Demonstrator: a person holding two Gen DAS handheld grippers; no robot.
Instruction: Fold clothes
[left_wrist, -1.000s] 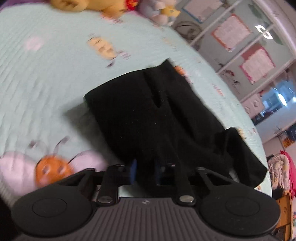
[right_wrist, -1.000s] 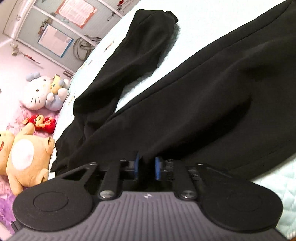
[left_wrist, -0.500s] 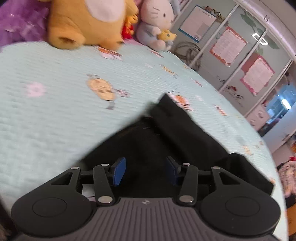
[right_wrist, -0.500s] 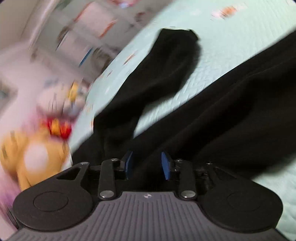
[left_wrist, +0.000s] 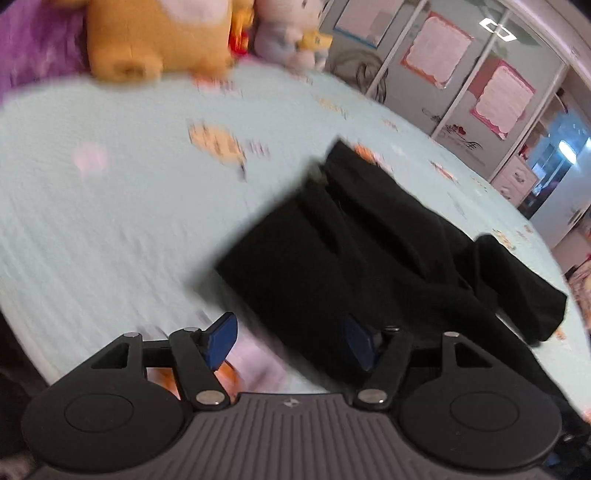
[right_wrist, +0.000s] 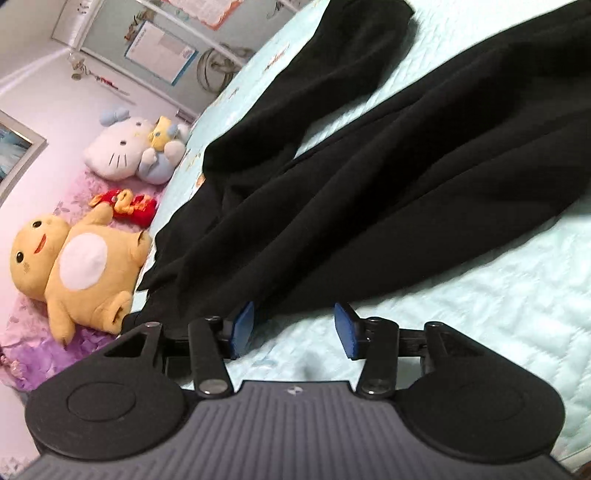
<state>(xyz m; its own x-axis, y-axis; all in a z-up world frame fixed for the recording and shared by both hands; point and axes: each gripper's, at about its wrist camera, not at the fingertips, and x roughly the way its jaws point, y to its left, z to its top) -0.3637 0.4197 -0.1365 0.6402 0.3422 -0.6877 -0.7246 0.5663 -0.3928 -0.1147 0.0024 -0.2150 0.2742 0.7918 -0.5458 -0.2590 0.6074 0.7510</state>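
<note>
Risk: fold could slump or skew if the black garment (left_wrist: 369, 258) is snagged by a pad. Left gripper (left_wrist: 291, 341) jaws just opened, roughly half-wide, nothing gripped, cloth edge lying between them. Right gripper (right_wrist: 293, 326) likewise parted, empty, garment just ahead on quilt (right_wrist: 480, 314)

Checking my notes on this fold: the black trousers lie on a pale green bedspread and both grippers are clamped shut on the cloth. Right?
Not quite. The black trousers do lie on the pale green bedspread, but both grippers have just been opening. The left gripper and right gripper show parted pads in their wrist views, pressing on nothing.
</note>
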